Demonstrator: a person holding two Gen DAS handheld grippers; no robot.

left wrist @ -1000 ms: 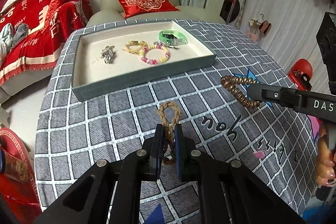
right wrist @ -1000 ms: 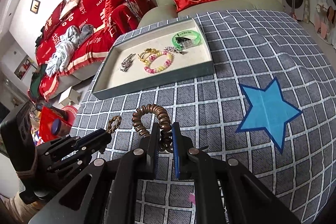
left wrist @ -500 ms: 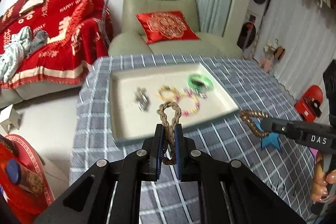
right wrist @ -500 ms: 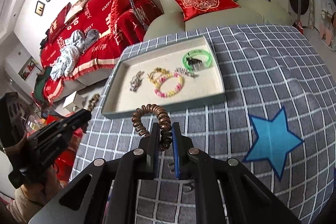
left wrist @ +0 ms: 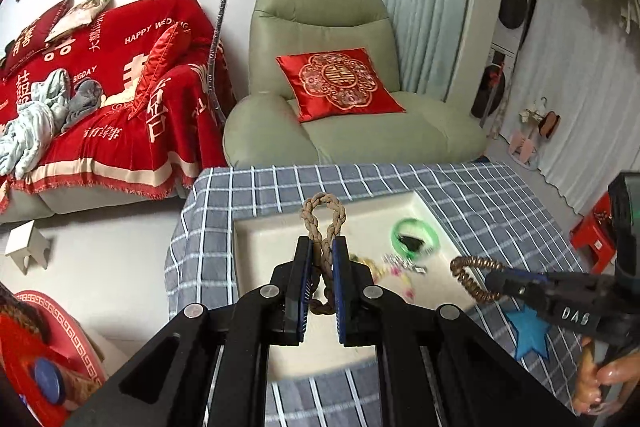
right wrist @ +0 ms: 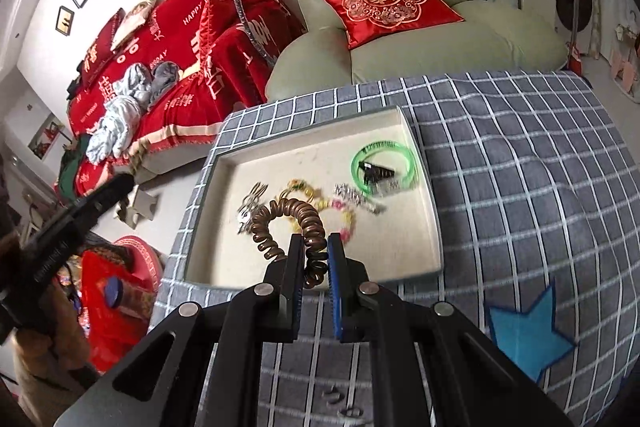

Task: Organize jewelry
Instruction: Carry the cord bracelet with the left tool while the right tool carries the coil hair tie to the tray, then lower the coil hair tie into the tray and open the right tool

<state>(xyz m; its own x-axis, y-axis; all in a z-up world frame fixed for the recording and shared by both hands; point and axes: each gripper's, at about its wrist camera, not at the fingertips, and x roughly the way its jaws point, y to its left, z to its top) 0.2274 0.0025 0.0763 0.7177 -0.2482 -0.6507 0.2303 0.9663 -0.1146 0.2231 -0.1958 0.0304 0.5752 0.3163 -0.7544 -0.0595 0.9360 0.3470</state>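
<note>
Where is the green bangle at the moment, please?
The green bangle lies in the tray's far right corner in the right wrist view, ringing a small black clip.

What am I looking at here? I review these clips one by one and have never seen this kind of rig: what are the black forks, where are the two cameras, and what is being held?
No robot: a person holds a handheld two-finger gripper in each hand, each with a fisheye camera looking along its fingers.

The left wrist view shows the left gripper shut on a braided rope loop. At its right edge you see the other tool and the hand gripping it.

The right wrist view shows the right gripper shut on a brown coil bracelet.

Below them, on a grey checked tablecloth with a blue star, sits a shallow tray. It holds a green bangle, a pink and yellow bead bracelet and small metal pieces, blurred.
</note>
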